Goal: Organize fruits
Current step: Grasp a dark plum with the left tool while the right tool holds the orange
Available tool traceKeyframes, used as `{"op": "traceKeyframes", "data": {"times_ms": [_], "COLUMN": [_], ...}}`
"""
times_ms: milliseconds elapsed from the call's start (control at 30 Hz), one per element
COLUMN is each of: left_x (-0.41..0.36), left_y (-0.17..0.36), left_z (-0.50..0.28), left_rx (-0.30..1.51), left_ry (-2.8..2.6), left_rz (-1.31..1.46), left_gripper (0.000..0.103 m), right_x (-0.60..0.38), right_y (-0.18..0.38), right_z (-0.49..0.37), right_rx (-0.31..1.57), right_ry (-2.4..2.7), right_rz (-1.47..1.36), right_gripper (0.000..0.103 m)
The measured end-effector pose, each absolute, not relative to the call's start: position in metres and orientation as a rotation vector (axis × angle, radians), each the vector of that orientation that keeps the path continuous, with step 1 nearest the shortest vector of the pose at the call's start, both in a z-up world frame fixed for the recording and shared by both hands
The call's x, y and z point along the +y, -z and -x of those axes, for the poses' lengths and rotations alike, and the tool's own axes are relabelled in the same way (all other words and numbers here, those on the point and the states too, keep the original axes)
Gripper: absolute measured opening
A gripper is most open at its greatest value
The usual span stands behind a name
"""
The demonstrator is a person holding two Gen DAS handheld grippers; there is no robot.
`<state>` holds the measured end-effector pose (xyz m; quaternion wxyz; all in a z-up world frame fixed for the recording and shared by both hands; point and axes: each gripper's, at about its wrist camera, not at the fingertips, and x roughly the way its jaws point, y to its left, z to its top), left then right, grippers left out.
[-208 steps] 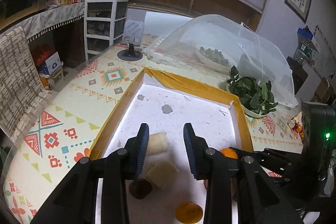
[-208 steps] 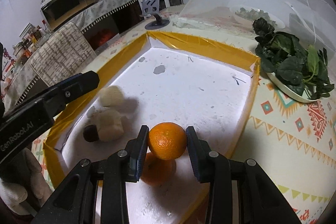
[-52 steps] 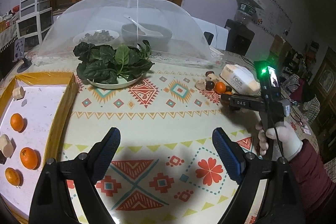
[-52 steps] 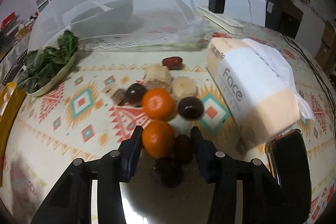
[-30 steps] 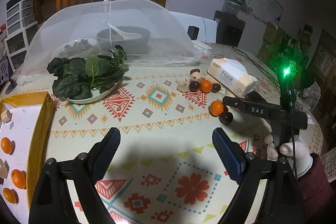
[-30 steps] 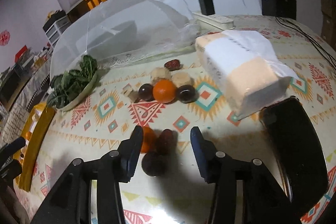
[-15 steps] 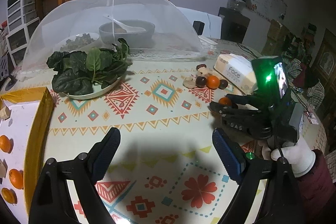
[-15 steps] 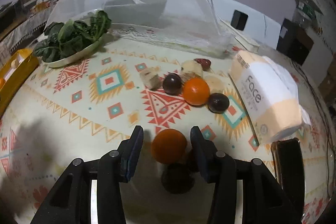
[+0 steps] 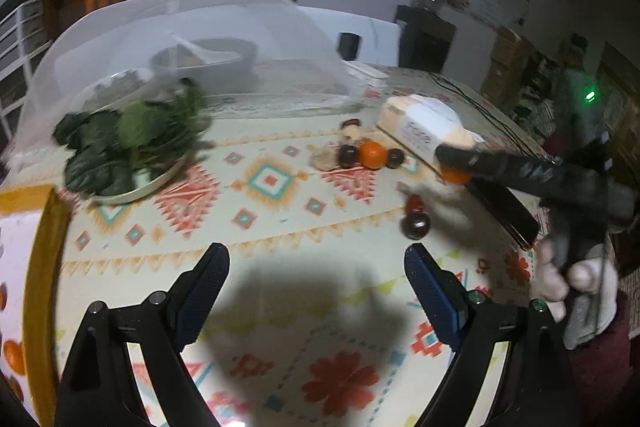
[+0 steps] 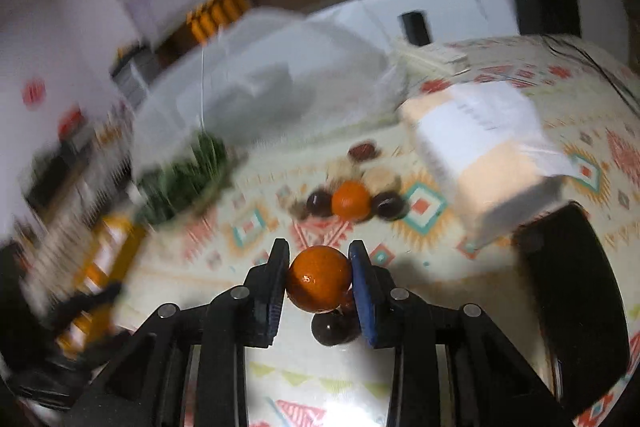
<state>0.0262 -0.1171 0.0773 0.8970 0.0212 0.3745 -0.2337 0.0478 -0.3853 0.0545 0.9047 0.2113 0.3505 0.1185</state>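
In the right wrist view my right gripper [image 10: 319,261] has an orange [image 10: 318,283] between its closing jaws, both pads against it, lifted above the patterned cloth. A dark round fruit [image 10: 334,329] lies just beneath. Further off, another orange [image 10: 351,201] sits among dark fruits and pale pieces. The left wrist view shows the same held orange [image 9: 456,177] at the right gripper's [image 9: 452,163] tip, a gloved hand behind it. My left gripper [image 9: 314,259] hangs wide open over bare cloth. The yellow-rimmed tray [image 9: 40,267] at the far left holds oranges [image 9: 14,357].
A tissue pack [image 9: 424,131] and a black phone [image 9: 504,211] lie to the right of the fruit pile. A plate of greens [image 9: 132,139] and a mesh food cover [image 9: 180,39] stand at the back. Two dark fruits [image 9: 416,223] rest on the cloth.
The right gripper has closed on the orange and raised it off the table, leaving the dark fruits behind. The left gripper has shifted a little and stays open.
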Motion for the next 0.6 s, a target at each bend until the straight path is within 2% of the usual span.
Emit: {"op": "traceKeyframes", "data": {"times_ms": [267, 533, 567, 600], "left_x": [-0.199, -0.233, -0.235, -0.238], "left_y": [-0.046, -0.028, -0.026, -0.023], "left_z": [-0.047, -0.063, -0.066, -0.069], "left_rx": [0.806, 0.831, 0.839, 0.853], "left_ry": [0.619, 0.659, 0.662, 0.667], "left_rz": [-0.162, -0.171, -0.170, -0.171], "left_gripper": [0.089, 0.089, 0.087, 0.075], "right_x": [-0.413, -0.413, -0.413, -0.413], "right_y": [-0.042, -0.038, -0.039, -0.039], "right_z": [-0.040, -0.042, -0.042, -0.042], "right_rx": [0.716, 0.741, 0.739, 0.738], "right_ry": [-0.210, -0.240, -0.244, -0.245], "right_rz": [-0.574, -0.575, -0.575, -0.574], "right_gripper": [0.033, 0.033, 0.033, 0.033]}}
